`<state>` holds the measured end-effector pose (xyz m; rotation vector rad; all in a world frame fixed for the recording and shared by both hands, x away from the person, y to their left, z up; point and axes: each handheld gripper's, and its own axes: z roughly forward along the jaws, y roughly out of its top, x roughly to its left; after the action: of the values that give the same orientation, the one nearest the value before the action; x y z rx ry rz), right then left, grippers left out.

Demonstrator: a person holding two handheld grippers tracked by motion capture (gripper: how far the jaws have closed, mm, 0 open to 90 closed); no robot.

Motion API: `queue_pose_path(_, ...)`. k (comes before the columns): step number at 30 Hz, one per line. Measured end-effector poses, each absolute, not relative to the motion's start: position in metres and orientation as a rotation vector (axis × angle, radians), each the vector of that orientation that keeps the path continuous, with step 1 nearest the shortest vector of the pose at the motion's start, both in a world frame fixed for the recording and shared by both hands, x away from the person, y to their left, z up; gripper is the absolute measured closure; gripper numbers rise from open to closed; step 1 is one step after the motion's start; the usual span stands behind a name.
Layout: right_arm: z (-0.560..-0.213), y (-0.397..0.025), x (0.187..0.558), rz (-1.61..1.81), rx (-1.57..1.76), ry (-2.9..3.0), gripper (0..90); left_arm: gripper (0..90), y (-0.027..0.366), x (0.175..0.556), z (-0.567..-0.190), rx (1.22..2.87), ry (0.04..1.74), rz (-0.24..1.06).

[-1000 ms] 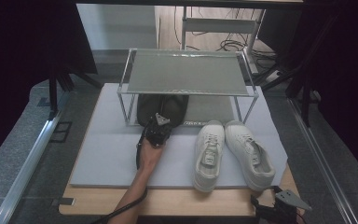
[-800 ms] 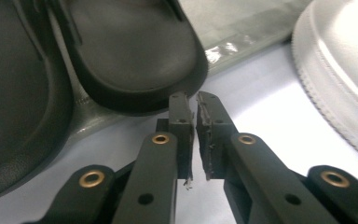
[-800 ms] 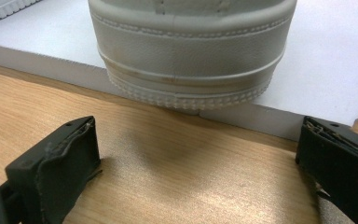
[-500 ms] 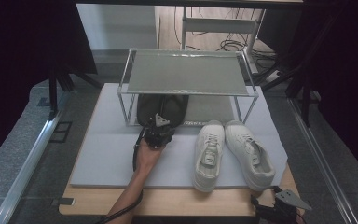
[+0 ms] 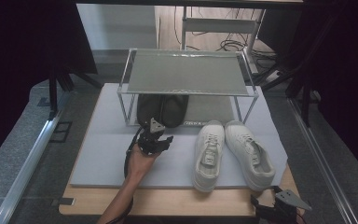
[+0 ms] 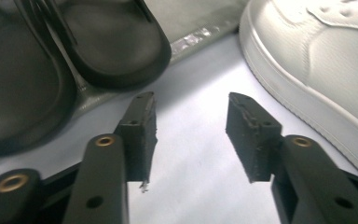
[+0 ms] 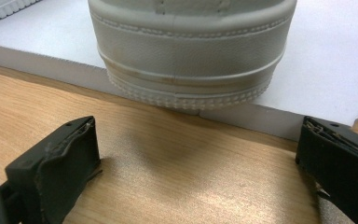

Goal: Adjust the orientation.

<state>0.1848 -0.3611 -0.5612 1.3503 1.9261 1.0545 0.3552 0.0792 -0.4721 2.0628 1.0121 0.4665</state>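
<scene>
Since 1.0 s ago, left gripper [image 5: 154, 139] drawn back from black sandals [image 5: 162, 109], now over grey mat [image 5: 102, 154] just in front of them. Jaws parted to medium gap, holding nothing. Both sandals sit side by side under wire rack [image 5: 186, 74], toes at its front edge. 2 white sneakers [image 5: 230, 149] lie right of gripper on mat. Right gripper [image 5: 279, 205] low at wooden table [image 5: 168, 203] edge, jaws wide, empty, facing sneaker heel [image 7: 191, 51].
</scene>
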Motion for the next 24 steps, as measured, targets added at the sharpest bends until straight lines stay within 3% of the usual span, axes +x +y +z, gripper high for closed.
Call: queue_pose_path(24, -0.561, -0.360, 0.185, 1.050, 1.356, 1.921, 0.0, 25.3, 0.130, 0.296, -0.486, 1.999, 1.063, 0.413)
